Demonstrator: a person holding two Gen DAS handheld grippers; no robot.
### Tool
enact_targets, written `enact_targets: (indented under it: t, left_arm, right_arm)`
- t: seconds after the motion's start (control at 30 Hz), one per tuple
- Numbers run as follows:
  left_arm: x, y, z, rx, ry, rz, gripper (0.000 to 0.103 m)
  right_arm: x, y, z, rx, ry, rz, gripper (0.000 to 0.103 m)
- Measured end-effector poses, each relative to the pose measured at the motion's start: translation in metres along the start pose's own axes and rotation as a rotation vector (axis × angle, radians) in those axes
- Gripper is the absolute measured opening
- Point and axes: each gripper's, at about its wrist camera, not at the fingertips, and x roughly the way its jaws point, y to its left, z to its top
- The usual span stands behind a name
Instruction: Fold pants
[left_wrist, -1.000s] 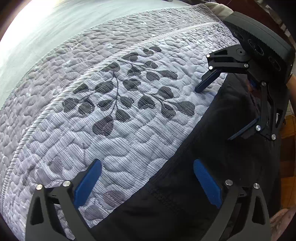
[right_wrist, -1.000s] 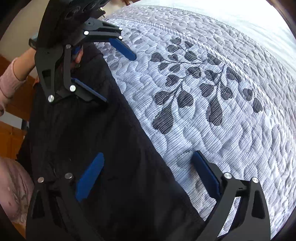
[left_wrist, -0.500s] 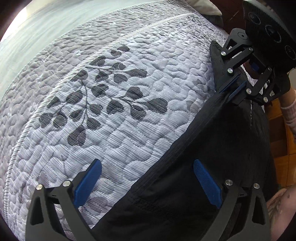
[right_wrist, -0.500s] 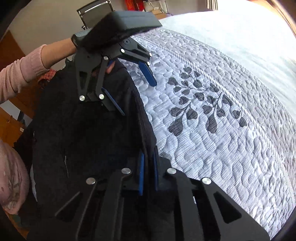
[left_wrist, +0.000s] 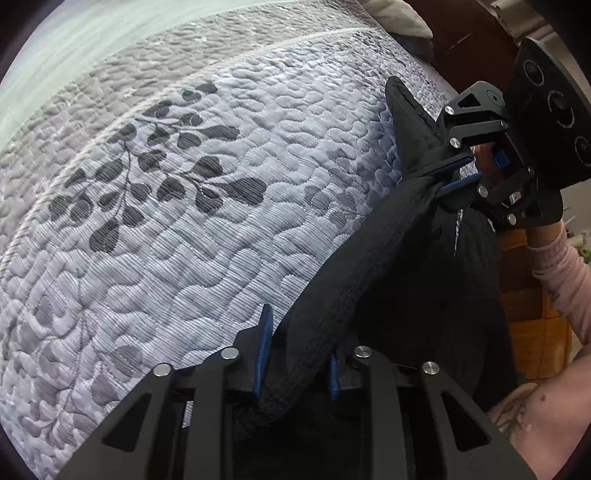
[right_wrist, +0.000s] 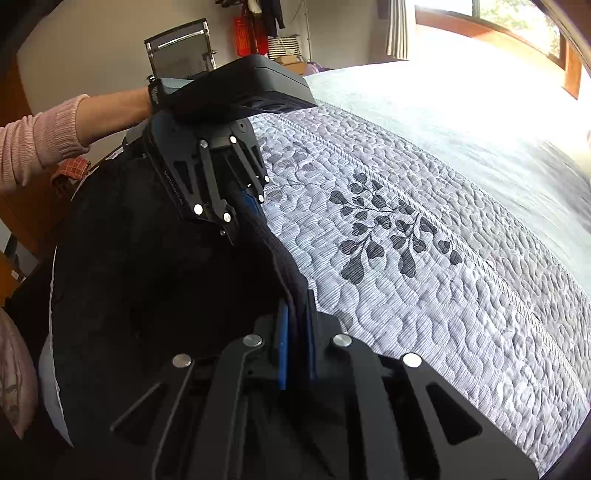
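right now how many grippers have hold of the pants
2: the left gripper is clamped on one end of the black pants' thick edge, the right gripper on the other end.

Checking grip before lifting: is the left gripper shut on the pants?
Shut. The left gripper pinches the black pants waistband between its blue pads.

Both tongs are matte black frames with cut-out triangular windows, silver round screw heads at the joints and blue pads lining the fingers. The left tongs (left_wrist: 295, 354) show four screws across the front; the right tongs (right_wrist: 295, 350) look the same. Each carries a black box-shaped camera housing on top. The person's forearm (right_wrist: 110, 110) is bare skin below a ribbed pale pink sleeve (right_wrist: 40, 144).
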Motion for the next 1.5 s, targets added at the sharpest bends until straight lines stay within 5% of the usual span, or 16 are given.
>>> enact_targets:
  t: [0.1, 0.43, 0.8, 1.03, 1.2, 1.3, 1.4, 1.43, 1.5]
  left_arm:
    - [-0.014, -0.023, -0.012, 0.038, -0.046, 0.069, 0.011]
    - [-0.059, -0.136, -0.068, 0.014, -0.174, 0.326, 0.010]
    - [-0.044, -0.248, -0.157, -0.087, -0.272, 0.457, 0.010]
    - [0.007, -0.285, -0.205, -0.255, -0.271, 0.402, 0.011]
    - [0.055, -0.277, -0.233, -0.430, -0.276, 0.331, 0.012]
    - [0.069, -0.278, -0.240, -0.435, -0.292, 0.360, 0.013]
    - [0.070, -0.282, -0.241, -0.421, -0.298, 0.384, 0.014]
    - [0.068, -0.282, -0.240, -0.425, -0.297, 0.376, 0.014]
    - [0.063, -0.279, -0.240, -0.448, -0.297, 0.352, 0.015]
  right_arm:
    - [-0.017, 0.017, -0.003, 0.012, -0.041, -0.049, 0.007]
    - [-0.085, 0.122, -0.035, 0.002, -0.191, -0.194, 0.007]
    - [-0.106, 0.213, -0.105, 0.123, -0.212, -0.192, 0.009]
    - [-0.093, 0.245, -0.155, 0.234, -0.128, -0.140, 0.010]
    - [-0.065, 0.260, -0.188, 0.305, -0.022, -0.115, 0.010]
    - [-0.046, 0.263, -0.201, 0.340, 0.021, -0.123, 0.011]
    - [-0.046, 0.258, -0.205, 0.414, -0.006, -0.093, 0.017]
    - [-0.049, 0.255, -0.206, 0.444, -0.020, -0.064, 0.026]
    - [-0.063, 0.255, -0.203, 0.491, -0.059, -0.032, 0.060]
